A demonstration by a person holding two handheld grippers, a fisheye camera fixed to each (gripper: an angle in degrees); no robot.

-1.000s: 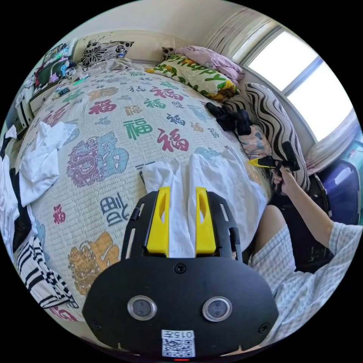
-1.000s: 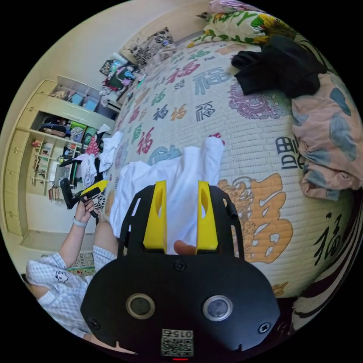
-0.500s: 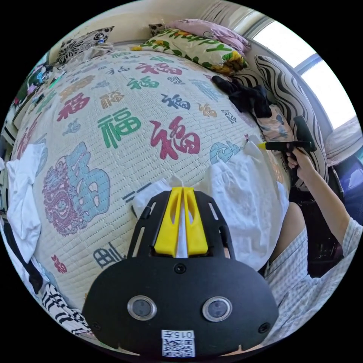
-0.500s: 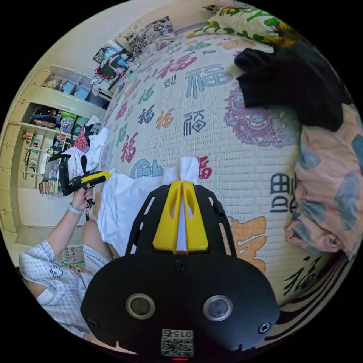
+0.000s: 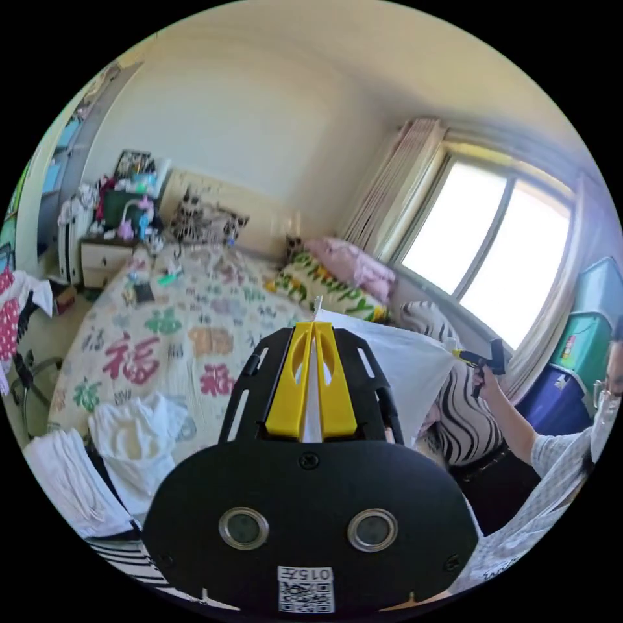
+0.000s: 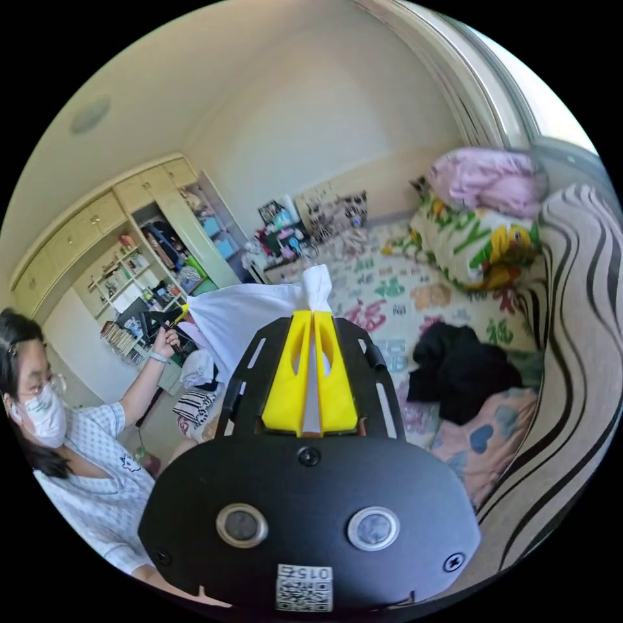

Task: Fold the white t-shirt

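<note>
The left gripper (image 5: 313,334) and the right gripper (image 6: 314,324) each pinch a corner of the white t-shirt (image 5: 402,366) between pressed-together yellow jaws, the cloth stretched between them in the air above the bed (image 5: 188,324) — a black garment (image 6: 457,373) lies near the bed's window-side edge.
</note>
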